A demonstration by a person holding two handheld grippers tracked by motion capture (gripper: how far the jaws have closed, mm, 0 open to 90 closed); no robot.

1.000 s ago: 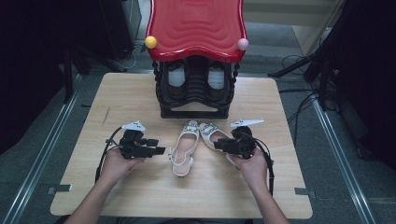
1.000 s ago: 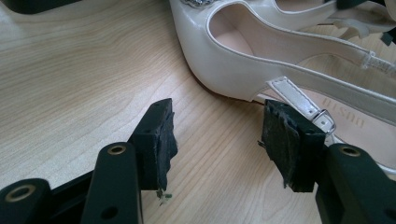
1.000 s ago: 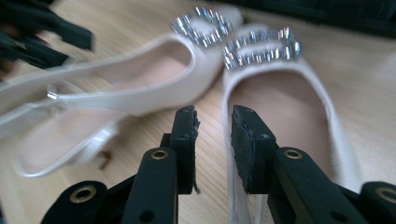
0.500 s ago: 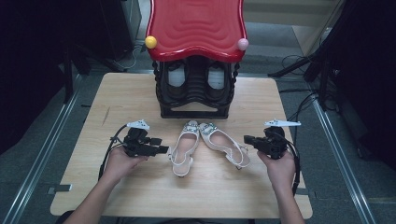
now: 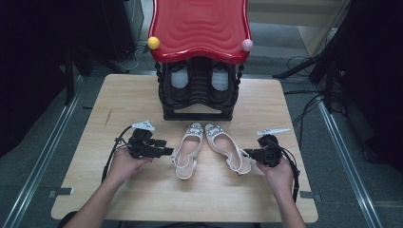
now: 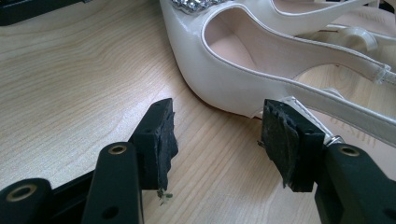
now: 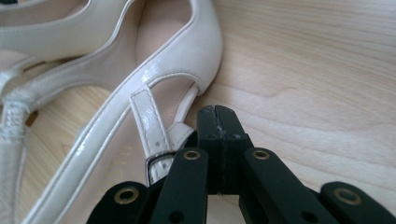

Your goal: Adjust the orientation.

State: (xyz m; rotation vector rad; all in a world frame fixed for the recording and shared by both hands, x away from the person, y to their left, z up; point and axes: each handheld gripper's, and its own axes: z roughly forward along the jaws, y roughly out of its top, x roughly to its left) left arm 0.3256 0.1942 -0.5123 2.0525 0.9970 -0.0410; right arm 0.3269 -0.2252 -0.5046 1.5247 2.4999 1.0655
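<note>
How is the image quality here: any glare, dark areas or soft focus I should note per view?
High view: table evenly lit, surroundings nearly black, rack interior shadowed. Left gripper view: sharp on the left tongs, the left shoe softens toward the top. Right gripper view: gloss highlights on the right shoe strap; shut right tongs crisp.

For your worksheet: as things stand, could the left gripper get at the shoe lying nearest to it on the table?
Probably yes. The left gripper has its jaws open right beside the left shoe, and bare table lies between them with nothing in the way.
</note>
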